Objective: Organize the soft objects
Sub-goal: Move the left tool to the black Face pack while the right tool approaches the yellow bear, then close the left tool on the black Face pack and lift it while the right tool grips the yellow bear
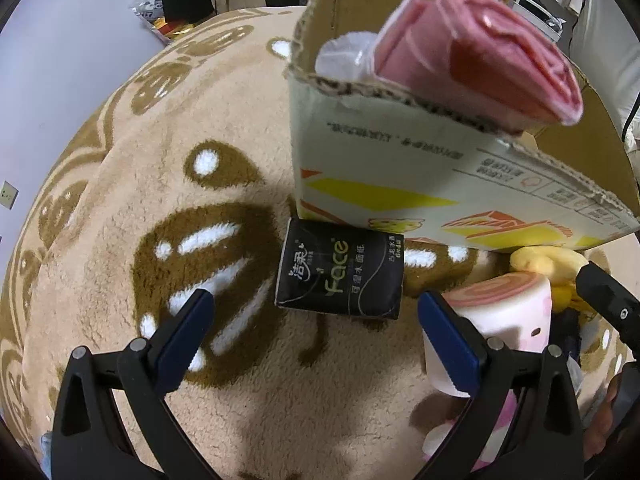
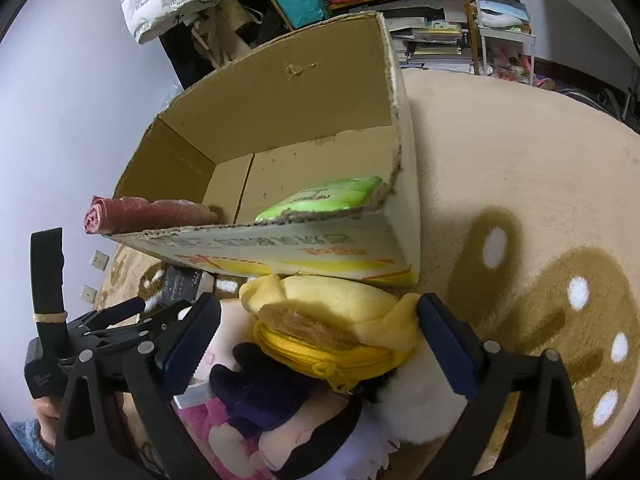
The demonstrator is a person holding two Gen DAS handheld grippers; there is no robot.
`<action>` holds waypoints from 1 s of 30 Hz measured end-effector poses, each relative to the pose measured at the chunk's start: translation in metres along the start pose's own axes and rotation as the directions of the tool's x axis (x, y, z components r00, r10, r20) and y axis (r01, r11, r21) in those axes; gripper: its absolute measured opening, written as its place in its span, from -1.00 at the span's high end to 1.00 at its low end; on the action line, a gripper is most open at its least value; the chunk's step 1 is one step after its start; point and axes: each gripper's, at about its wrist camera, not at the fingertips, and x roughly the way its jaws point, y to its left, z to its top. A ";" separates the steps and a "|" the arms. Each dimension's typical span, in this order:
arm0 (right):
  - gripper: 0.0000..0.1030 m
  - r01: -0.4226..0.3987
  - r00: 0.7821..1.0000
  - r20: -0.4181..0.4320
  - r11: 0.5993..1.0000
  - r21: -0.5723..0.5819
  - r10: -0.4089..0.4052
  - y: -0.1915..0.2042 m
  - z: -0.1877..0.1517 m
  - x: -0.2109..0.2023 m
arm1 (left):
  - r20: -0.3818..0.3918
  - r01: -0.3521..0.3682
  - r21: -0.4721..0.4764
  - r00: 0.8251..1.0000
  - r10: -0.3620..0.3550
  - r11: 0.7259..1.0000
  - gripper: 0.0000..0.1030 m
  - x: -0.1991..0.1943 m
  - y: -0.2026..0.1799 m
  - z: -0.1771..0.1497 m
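Observation:
A black tissue pack [image 1: 340,270] marked "Face" lies on the beige carpet just in front of the cardboard box [image 1: 400,184]. My left gripper [image 1: 316,328] is open and empty, its jaws wide on either side of the pack, a little short of it. A pink roll [image 1: 476,52] leans on the box rim; it also shows in the right wrist view [image 2: 148,214]. A green pack [image 2: 324,198] lies inside the box [image 2: 280,120]. My right gripper [image 2: 318,338] is open around a yellow plush [image 2: 332,316] in a heap of soft toys.
A pink and white roll-shaped plush [image 1: 504,312] lies right of my left gripper, next to the yellow plush [image 1: 548,262]. A doll with dark clothes [image 2: 280,412] lies under my right gripper. Shelves and clothes [image 2: 440,8] stand behind the box. The carpet [image 2: 520,160] spreads right.

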 end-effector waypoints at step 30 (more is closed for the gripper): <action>-0.69 -0.024 1.000 0.000 0.999 0.041 0.024 -0.014 -0.003 -0.015 | 0.093 -0.015 -0.100 0.995 0.024 0.995 -0.25 -0.016 0.023 -0.012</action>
